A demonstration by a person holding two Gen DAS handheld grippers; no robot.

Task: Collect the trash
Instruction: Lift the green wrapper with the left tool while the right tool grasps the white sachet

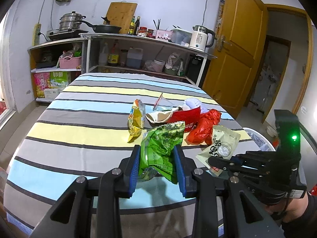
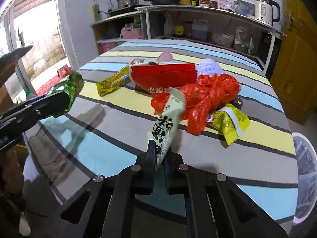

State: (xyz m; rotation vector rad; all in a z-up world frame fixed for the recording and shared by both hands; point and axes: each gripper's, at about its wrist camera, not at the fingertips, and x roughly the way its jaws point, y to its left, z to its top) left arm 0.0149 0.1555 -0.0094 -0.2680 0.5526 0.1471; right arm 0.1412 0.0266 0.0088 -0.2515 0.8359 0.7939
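Both tools clamped on snack wrappers above the striped bench

The left tool (image 1: pixel 157 164) is clamped on a crumpled green wrapper (image 1: pixel 161 144), lifted at 6 o'clock of the trash pile; the right tool (image 2: pixel 158 164) is pressed together on 1 pale cream wrapper (image 2: pixel 167 127) with black lettering, its top edge standing toward 12 o'clock. On the striped bench (image 1: pixel 79 119) lie 1 red plastic bag (image 2: pixel 206 97), 1 red paper carton (image 2: pixel 162 75), 2 yellow wrappers, one (image 2: pixel 114 83) at 10 o'clock of the carton and the other (image 2: pixel 231 123) at 4 o'clock of the bag, and 1 white crumpled piece (image 2: pixel 209 67) behind the bag.
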